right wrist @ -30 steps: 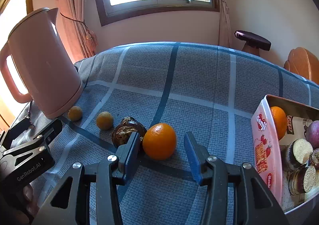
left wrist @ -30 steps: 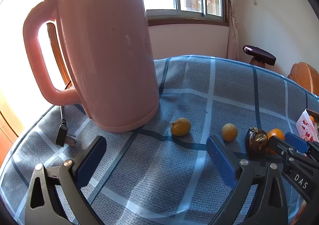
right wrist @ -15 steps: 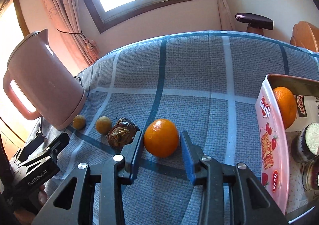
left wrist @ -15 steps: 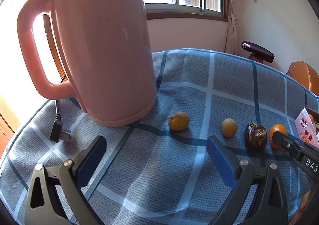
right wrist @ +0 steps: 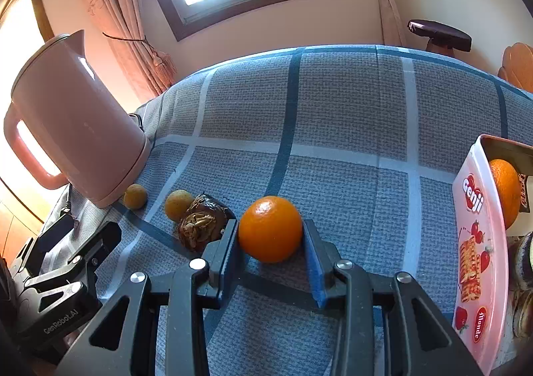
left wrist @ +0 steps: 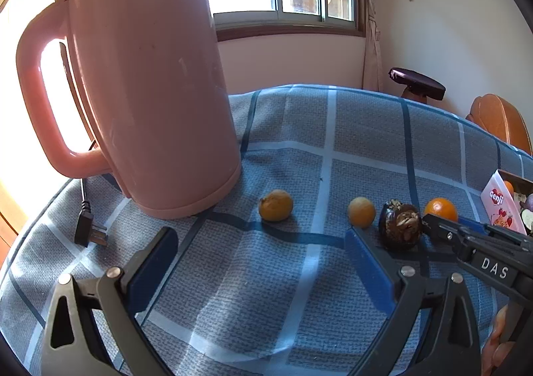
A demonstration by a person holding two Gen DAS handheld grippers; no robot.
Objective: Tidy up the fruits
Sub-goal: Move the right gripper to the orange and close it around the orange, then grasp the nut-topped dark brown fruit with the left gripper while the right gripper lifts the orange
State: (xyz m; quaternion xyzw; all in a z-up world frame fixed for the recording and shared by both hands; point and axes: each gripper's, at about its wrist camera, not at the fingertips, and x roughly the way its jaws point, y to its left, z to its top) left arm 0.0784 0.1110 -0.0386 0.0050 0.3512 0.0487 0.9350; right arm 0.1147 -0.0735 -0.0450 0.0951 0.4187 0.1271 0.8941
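Since a second ago your right gripper (right wrist: 270,236) has narrowed from a loose straddle until both pads press the orange (right wrist: 270,228), which appears to rest on the checked tablecloth (right wrist: 333,129) beside the dark fruit (right wrist: 203,221). Your left gripper (left wrist: 260,252) hangs spread wide, empty.

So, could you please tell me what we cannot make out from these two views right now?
- Tin contents: cut off by the right edge in both wrist views; only one orange inside is clear.
- Whether the gripped orange has left the cloth: right wrist view, its underside is hidden.
- Kettle cord's far end: left wrist view, hidden behind the kettle.
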